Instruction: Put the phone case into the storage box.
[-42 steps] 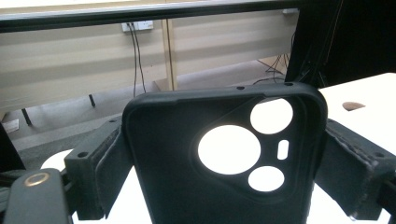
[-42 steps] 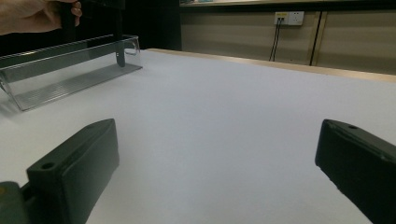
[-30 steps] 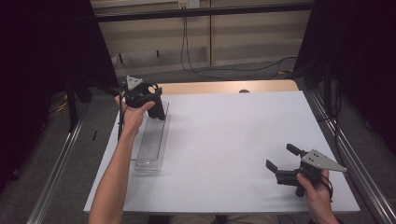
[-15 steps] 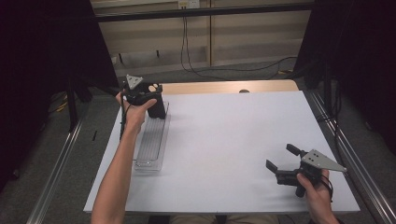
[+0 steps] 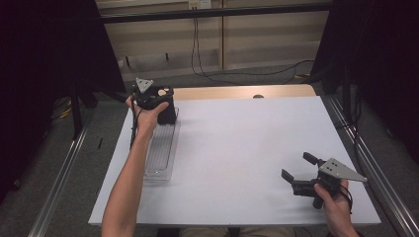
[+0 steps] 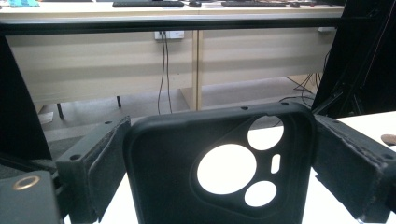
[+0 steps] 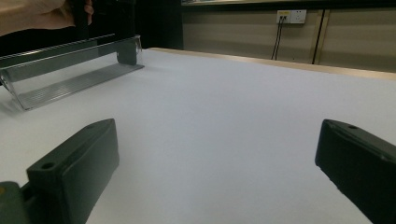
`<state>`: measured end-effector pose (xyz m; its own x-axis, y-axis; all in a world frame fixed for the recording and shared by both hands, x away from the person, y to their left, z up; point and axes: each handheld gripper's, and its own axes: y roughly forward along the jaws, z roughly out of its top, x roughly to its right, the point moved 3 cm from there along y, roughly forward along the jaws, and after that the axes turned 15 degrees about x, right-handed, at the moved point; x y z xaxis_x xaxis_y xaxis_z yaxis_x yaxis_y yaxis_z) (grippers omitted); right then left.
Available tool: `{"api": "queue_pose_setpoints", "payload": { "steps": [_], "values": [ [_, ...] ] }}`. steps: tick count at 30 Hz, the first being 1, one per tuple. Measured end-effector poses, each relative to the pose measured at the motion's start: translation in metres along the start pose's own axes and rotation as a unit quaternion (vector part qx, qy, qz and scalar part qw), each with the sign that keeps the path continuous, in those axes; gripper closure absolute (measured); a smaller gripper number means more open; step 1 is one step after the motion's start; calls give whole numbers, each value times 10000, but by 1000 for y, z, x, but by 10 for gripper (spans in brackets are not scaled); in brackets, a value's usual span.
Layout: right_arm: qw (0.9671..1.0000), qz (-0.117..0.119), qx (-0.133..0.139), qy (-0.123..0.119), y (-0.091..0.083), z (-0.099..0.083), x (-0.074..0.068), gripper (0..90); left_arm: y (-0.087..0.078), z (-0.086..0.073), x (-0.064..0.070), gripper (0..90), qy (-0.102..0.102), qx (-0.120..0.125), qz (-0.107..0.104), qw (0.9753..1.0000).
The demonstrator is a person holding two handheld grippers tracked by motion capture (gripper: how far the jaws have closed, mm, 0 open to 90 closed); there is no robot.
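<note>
A: Fingers (image 6: pixel 100 172) of the left gripper (image 6: pixel 219 182) — what were they doing?

B: They were clamped on a black phone case (image 6: pixel 219 168), one pad against each side edge. In the left gripper view the case stood upright in the lower middle of the frame, its inner face to the camera, the camera cut-outs showing white surface through them.

A: And from the high view?

B: The left gripper (image 5: pixel 157 101) sat in the upper left of the frame, gripped by the person's left hand (image 5: pixel 144 117), with the case (image 5: pixel 168 114) hanging dark beneath it. It was at the far end of a clear plastic tray (image 5: pixel 159 154) that lay lengthwise along the left side of the white surface (image 5: pixel 237 148). Whether the case touched the tray, I could not tell.

A: The other one?

B: The right gripper (image 5: pixel 295 170) was in the lower right of the frame, in the right hand (image 5: pixel 333 202), well apart from the tray. Its fingers (image 7: pixel 74 172) were spread wide with nothing between them, only bare white surface (image 7: pixel 224 121) in the right gripper view.

A: Anything farther out?

B: The tray (image 7: pixel 70 74) showed at the upper left of the right gripper view. A small dark spot (image 5: pixel 257 96) lay on the wooden strip (image 5: pixel 242 92) at the surface's far edge.
</note>
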<state>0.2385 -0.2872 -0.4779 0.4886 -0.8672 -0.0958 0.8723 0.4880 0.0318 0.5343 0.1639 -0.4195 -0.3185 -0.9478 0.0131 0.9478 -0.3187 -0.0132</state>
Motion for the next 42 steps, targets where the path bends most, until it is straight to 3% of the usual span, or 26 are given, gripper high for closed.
{"api": "queue_pose_setpoints", "payload": {
  "steps": [8,12,19,26,32,34,36,42],
  "values": [
    [10000,8,3,11,0,0,0,0,3,-3,2,92,48,-36,2,10000],
    [10000,0,23,18,0,0,0,0,4,-4,3,79,-29,-1,-131,9999],
    [10000,8,7,-9,0,0,0,0,3,-4,1,31,-119,-28,-127,9998],
    [10000,25,7,24,0,0,-1,0,4,-5,2,25,-73,-17,-194,9998],
    [10000,14,10,-1,0,0,0,0,3,-4,-1,37,-53,-138,-112,9998],
    [10000,20,5,3,0,0,0,0,2,-4,-1,38,-152,-114,-217,9996],
    [10000,16,4,2,0,0,0,0,2,-3,-2,41,-272,-131,-173,9994],
    [10000,38,9,8,0,0,-1,0,-2,3,-7,41,-328,-243,-149,9991]
  ]
}}
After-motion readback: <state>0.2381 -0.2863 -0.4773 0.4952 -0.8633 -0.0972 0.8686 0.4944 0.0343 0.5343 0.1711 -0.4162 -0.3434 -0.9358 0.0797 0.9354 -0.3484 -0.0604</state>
